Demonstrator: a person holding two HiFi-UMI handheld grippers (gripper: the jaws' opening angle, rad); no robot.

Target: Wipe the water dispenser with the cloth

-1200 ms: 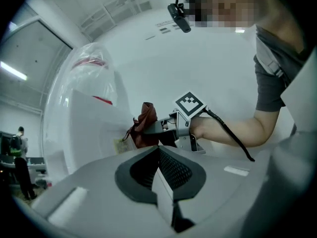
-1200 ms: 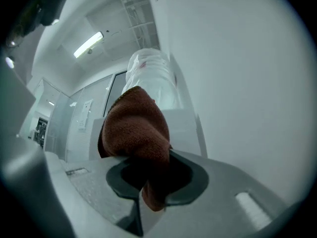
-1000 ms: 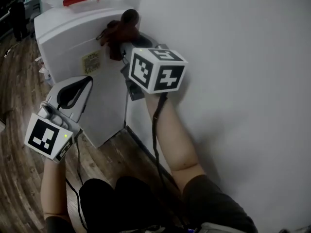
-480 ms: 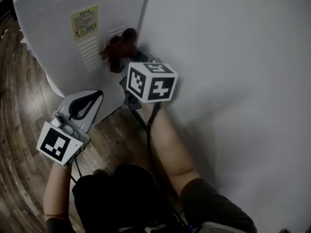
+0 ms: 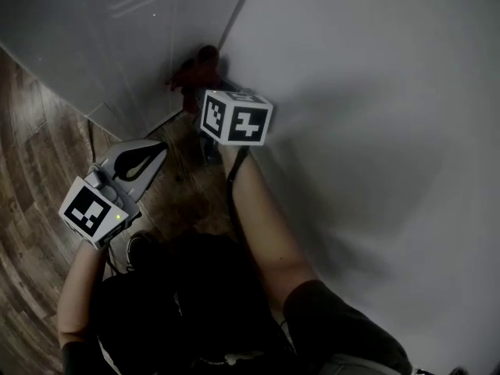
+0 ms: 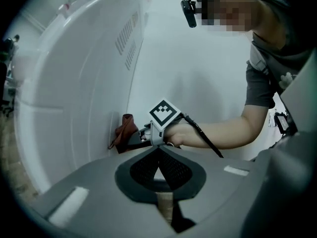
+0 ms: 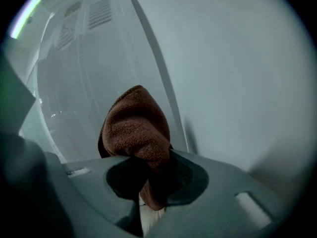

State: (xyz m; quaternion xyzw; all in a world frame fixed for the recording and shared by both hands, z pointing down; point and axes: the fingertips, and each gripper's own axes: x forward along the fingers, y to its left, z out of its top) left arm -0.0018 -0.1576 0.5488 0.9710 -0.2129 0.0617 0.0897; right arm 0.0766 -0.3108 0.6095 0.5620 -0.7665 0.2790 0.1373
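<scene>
The white water dispenser (image 5: 94,37) stands against the wall, its rear panel with vent slots facing me. A brown cloth (image 5: 193,73) is pressed on that panel low down, near the corner by the wall. My right gripper (image 5: 205,92) is shut on the cloth (image 7: 136,128), which bulges out past the right gripper (image 7: 148,180) against the dispenser (image 7: 79,98). My left gripper (image 5: 156,148) hangs lower left, apart from the dispenser, shut with nothing in it. From the left gripper (image 6: 159,155) I see the cloth (image 6: 125,131) on the dispenser (image 6: 74,83).
A plain white wall (image 5: 375,92) runs close along the right. Wooden floor (image 5: 31,170) lies left and below the dispenser. My dark-clothed legs (image 5: 195,303) are crouched near the floor, and a black cable (image 5: 232,182) trails from the right gripper.
The right gripper has slid the cloth down the dispenser's rear panel, from near the top to below the vents. The left gripper has dropped with it, staying shut.
</scene>
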